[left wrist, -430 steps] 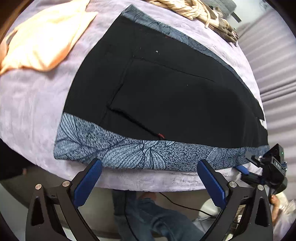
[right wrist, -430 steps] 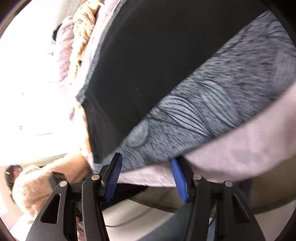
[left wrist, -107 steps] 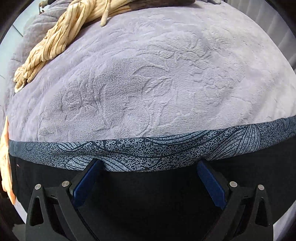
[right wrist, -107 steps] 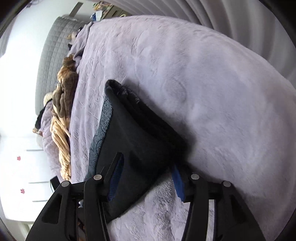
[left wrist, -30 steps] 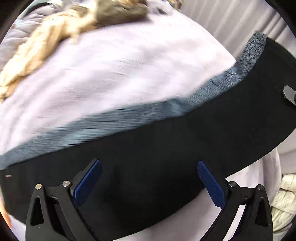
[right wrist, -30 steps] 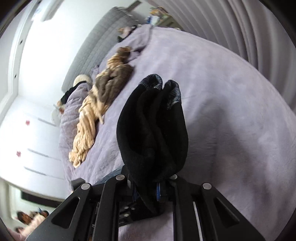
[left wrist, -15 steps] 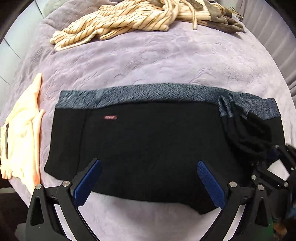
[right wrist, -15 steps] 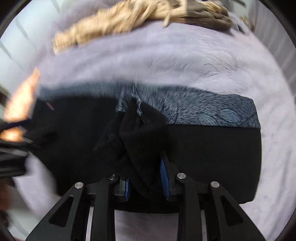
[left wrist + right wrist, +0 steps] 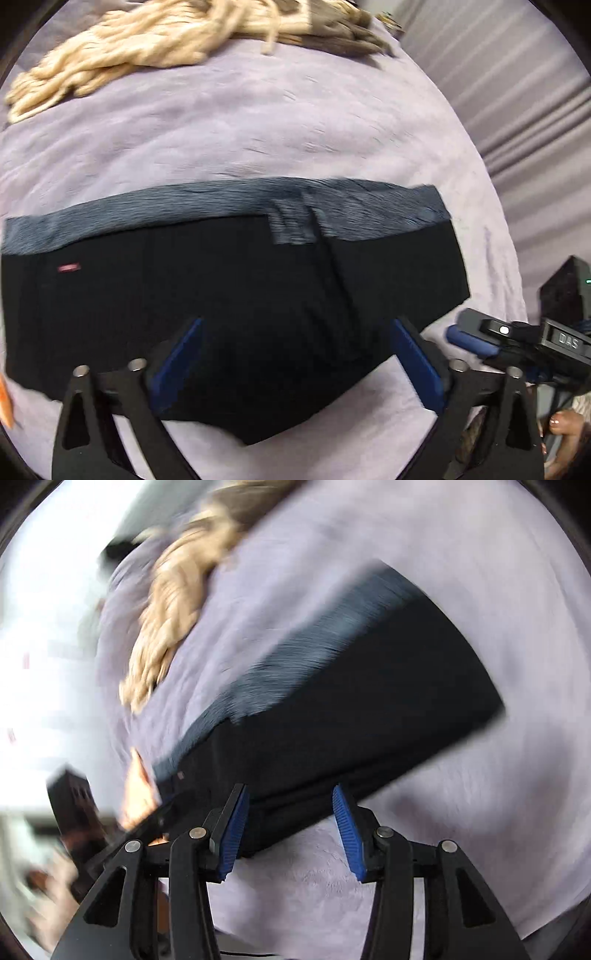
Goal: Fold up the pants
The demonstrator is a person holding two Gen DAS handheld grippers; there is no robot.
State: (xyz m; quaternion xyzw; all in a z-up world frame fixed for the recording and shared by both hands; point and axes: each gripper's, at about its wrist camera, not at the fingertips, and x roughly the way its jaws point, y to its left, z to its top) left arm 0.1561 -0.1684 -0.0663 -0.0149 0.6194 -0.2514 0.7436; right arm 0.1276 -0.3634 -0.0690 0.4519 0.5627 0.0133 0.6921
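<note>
Black pants lie folded mid-frame on the lilac blanket — nearly done; left gripper and right gripper both gape empty.

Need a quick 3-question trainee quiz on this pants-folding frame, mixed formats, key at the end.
1. True or false: the right gripper is clamped on the pants.
2. Which colour is the patterned band along the pants' far edge? A) blue-grey B) orange C) white
3. Fill in: the cream striped garment lies ___ the pants on the lilac blanket, not touching them.

Key: 1. false, both the right and left gripper are open; 2. A; 3. beyond
</note>
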